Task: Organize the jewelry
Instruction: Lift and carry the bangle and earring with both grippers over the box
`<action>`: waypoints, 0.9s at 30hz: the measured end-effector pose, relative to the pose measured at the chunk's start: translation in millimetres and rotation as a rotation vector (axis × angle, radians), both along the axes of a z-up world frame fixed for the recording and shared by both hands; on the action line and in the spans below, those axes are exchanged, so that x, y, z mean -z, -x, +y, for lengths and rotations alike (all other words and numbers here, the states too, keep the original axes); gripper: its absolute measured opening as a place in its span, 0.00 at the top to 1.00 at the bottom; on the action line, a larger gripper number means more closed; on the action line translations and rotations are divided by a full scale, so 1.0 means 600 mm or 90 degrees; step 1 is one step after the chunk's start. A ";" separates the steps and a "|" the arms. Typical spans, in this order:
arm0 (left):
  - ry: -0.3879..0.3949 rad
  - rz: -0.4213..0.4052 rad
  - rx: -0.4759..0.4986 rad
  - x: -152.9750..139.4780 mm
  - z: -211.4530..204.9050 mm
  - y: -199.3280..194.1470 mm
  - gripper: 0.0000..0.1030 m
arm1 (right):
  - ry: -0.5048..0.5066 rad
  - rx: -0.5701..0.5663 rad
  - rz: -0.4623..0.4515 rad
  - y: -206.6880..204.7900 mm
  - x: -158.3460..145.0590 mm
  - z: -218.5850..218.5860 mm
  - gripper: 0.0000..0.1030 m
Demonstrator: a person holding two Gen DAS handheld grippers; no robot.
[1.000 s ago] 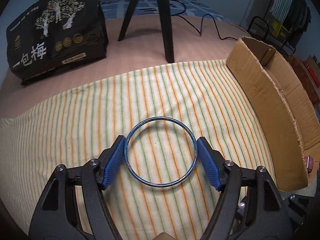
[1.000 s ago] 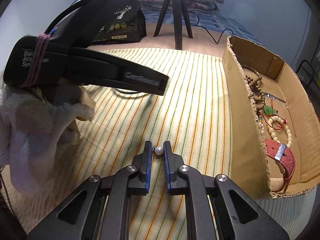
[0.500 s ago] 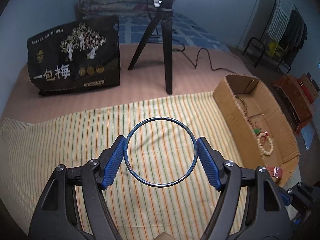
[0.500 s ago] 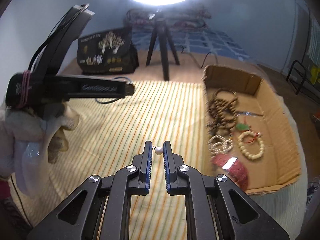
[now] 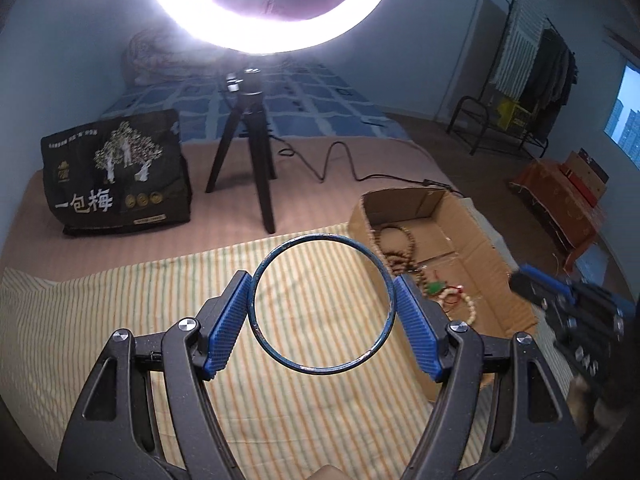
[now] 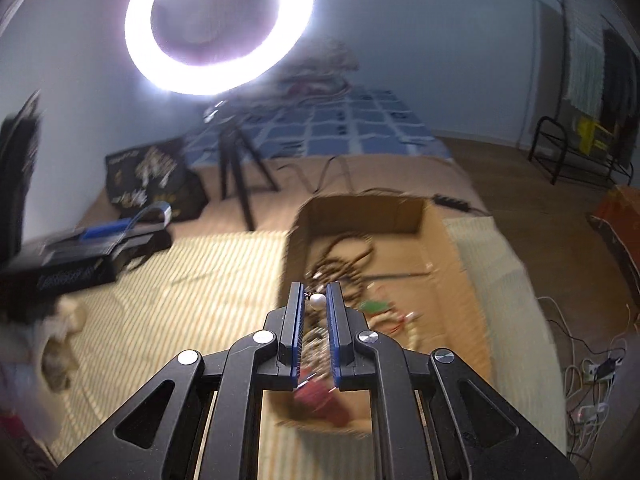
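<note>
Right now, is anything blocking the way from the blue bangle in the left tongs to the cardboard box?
Nothing visible blocks it. The blue bangle is held up in the left tongs, above the striped cloth. The cardboard box is open-topped; its near wall is the only thing to clear.

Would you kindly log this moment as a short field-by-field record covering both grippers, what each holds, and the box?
left gripper: shut on blue bangle, held across its width, above the striped cloth
right gripper: shut on pearl earring, raised over the cardboard box
cardboard box contents: wooden bead strands, pale bead bracelet, red strap
background: ring light on tripod, black bag
right view: motion-blurred
</note>
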State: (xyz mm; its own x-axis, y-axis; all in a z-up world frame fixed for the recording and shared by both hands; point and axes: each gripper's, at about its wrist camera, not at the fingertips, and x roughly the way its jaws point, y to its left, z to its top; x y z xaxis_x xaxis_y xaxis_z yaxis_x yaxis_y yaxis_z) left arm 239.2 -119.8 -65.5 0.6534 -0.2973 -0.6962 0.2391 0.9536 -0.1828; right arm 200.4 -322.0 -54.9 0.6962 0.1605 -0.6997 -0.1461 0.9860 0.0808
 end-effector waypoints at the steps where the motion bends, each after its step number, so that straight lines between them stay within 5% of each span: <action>1: -0.001 -0.005 0.007 -0.003 -0.010 0.003 0.28 | -0.004 0.008 -0.002 -0.007 -0.003 -0.010 0.91; 27: -0.013 -0.023 0.110 0.015 -0.171 0.030 0.28 | -0.040 0.083 0.007 -0.138 0.027 -0.107 0.91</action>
